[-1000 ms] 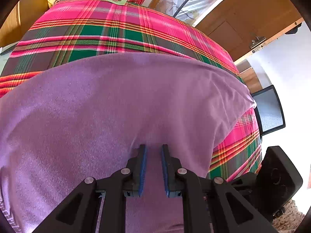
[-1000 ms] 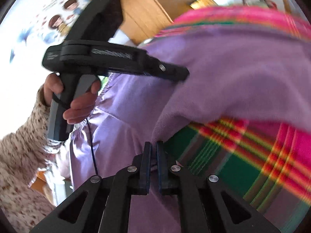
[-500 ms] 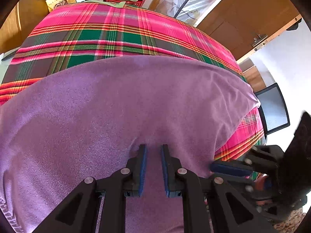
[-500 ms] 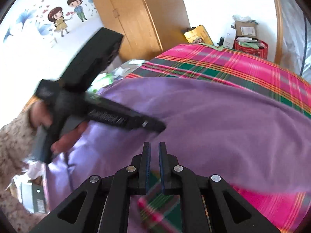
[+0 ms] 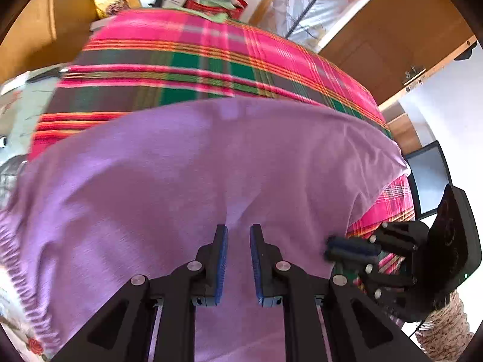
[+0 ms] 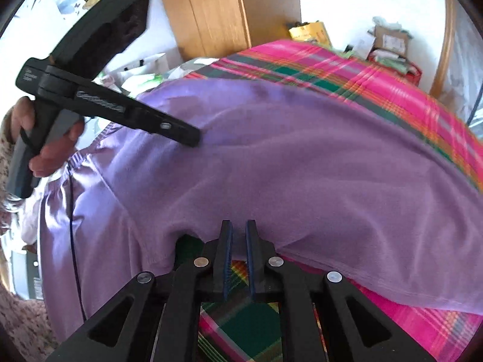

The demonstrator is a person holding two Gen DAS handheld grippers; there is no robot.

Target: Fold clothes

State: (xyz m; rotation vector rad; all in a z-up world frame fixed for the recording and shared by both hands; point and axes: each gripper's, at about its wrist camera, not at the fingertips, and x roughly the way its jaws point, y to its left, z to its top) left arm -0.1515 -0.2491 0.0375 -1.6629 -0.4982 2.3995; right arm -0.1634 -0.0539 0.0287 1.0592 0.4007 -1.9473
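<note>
Purple garment (image 5: 193, 181) beneath left gripper (image 5: 238, 232)

Plaid-covered bed (image 5: 211, 60) under spread purple garment (image 5: 196, 166)

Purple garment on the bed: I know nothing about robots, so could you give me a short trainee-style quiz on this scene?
1. True or false: the garment lies spread on a plaid cover.
2. In the right wrist view, what stands past the far edge of the bed? A. a wooden wardrobe B. a fridge C. a piano
3. Fill the gap: the left gripper hovers over the garment with its jaws ____.

Key: 1 true; 2 A; 3 open.
</note>
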